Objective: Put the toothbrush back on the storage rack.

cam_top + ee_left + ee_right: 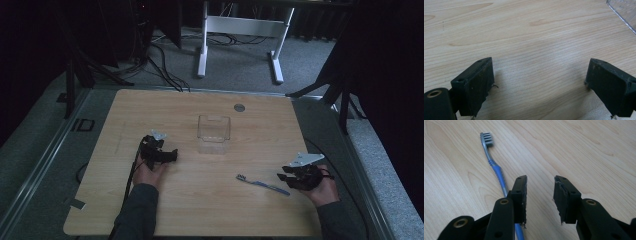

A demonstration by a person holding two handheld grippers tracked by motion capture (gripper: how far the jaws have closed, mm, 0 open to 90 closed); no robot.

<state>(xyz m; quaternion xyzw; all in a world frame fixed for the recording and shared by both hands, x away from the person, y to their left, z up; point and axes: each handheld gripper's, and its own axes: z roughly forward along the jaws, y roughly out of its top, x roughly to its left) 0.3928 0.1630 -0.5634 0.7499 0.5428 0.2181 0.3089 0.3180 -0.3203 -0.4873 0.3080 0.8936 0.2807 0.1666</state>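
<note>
Two hand-held grippers rest on the worktop [210, 200]. Right hand-held gripper [540, 195] stands half open, empty; its view shows the toothbrush [496, 170] running under its left jaw. Left hand-held gripper [539, 85], wide open and empty, glimpses the box [624, 12] corner; the high view shows that box [214, 131] mid-worktop.

Blue toothbrush [263, 184] flat on table [210, 210]

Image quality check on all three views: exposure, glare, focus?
High view: dim and underexposed, surroundings nearly black, light wooden table readable. Left gripper view: bright, soft shadow under the open left gripper, mild sheen on the wood, clear plastic container edge soft. Right gripper view: well lit, blue-and-grey toothbrush sharp, open right gripper slightly soft.
</note>
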